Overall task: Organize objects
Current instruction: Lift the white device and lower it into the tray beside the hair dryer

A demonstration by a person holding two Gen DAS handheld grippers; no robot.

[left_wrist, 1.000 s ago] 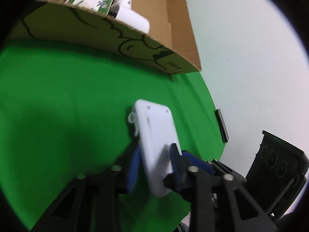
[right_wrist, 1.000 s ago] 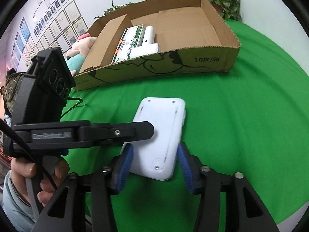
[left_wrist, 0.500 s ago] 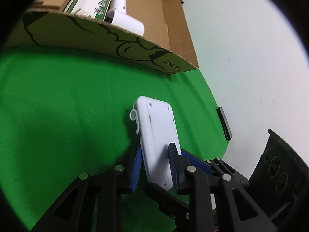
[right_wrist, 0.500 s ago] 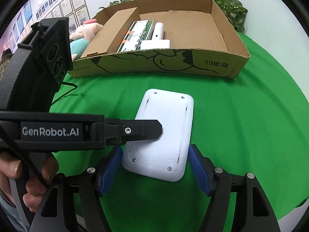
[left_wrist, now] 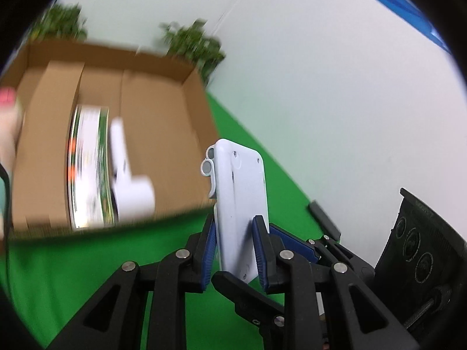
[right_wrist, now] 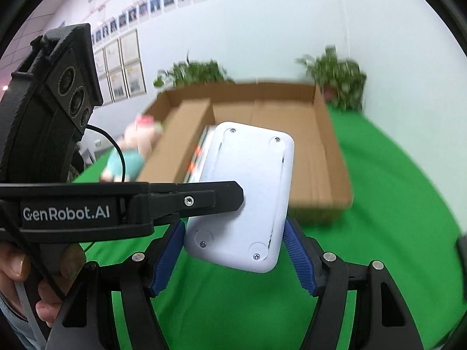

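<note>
A flat white plastic device (left_wrist: 242, 201) with screws in its back is held up off the green table. My left gripper (left_wrist: 233, 250) is shut on its thin sides near the lower end. In the right wrist view the same device (right_wrist: 245, 195) sits between my right gripper's (right_wrist: 235, 250) blue pads, which touch its lower edges; the left gripper's black finger (right_wrist: 204, 198) crosses it from the left. An open cardboard box (left_wrist: 157, 134) lies beyond, holding a green-and-white carton (left_wrist: 87, 169) and a white appliance (left_wrist: 125, 172).
A green cloth (right_wrist: 394, 204) covers the round table. A plush toy (right_wrist: 131, 151) lies left of the box (right_wrist: 309, 157). Potted plants (right_wrist: 335, 75) stand behind it by the wall. A small black bar (left_wrist: 324, 218) lies near the table's right edge.
Both grippers have lifted the white device off the table and raised it toward the box. The view now looks down into the box; the background is blurred by motion.
</note>
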